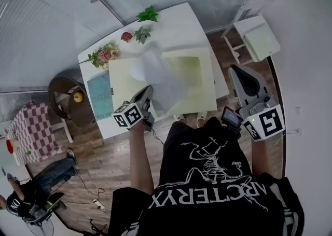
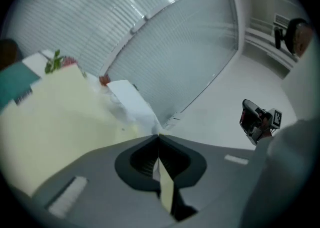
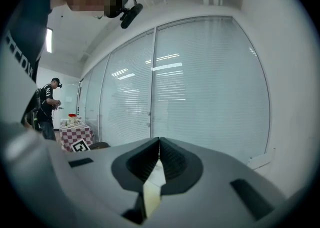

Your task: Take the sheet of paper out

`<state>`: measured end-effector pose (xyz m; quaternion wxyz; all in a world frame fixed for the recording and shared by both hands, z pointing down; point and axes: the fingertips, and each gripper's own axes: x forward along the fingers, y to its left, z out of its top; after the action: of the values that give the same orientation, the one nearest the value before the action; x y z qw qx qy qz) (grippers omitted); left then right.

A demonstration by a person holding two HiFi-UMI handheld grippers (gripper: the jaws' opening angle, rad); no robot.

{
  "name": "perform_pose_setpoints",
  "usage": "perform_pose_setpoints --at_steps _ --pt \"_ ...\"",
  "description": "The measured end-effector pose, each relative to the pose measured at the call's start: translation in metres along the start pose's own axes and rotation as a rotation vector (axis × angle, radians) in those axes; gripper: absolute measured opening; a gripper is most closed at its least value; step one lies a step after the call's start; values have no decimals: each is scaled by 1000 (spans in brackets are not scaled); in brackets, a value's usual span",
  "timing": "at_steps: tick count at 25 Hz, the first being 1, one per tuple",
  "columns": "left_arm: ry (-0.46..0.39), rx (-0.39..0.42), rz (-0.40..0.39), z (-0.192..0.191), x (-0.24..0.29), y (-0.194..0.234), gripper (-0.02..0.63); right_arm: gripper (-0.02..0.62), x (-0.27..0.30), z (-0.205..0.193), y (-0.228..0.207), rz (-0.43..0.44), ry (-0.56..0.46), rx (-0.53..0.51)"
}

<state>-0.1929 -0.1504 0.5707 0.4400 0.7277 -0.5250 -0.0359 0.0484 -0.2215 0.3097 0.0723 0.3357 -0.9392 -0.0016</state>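
Observation:
A white sheet of paper [image 1: 154, 71] rises, blurred, off a pale yellow folder [image 1: 194, 82] that lies on the white table [image 1: 179, 22]. My left gripper [image 1: 149, 89] is shut on the sheet's near edge, above the folder's front. In the left gripper view the sheet [image 2: 134, 104] runs up and left from the closed tips of that left gripper [image 2: 158, 135], with the folder [image 2: 55, 122] below it. My right gripper [image 1: 238, 70] hangs beside the table's right edge, shut and empty. Seen in its own view, the right gripper [image 3: 159, 140] points at window blinds.
Artificial plants [image 1: 148, 14] and flowers [image 1: 104, 55] stand along the table's back edge. A teal book [image 1: 100, 95] lies left of the folder. A brown chair [image 1: 67, 97] and a checked table [image 1: 28, 128] stand at left, a white stool [image 1: 257, 35] at right. A person [image 1: 31, 191] sits at lower left.

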Motion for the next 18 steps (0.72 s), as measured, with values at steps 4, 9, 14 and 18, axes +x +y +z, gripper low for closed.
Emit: perform_pose_setpoints --at_steps 4,9,14,18 --pt "-131 203 99 49 -54 -25 11 12 19 -3 13 65 -12 4" --pt "-261 412 229 88 -103 -67 11 12 32 -9 26 108 0 5" --pt "-414 525 346 114 -135 -105 11 12 41 -11 30 99 -11 17" --pt "-481 601 371 130 -141 -133 11 11 45 -11 34 103 -8 10"
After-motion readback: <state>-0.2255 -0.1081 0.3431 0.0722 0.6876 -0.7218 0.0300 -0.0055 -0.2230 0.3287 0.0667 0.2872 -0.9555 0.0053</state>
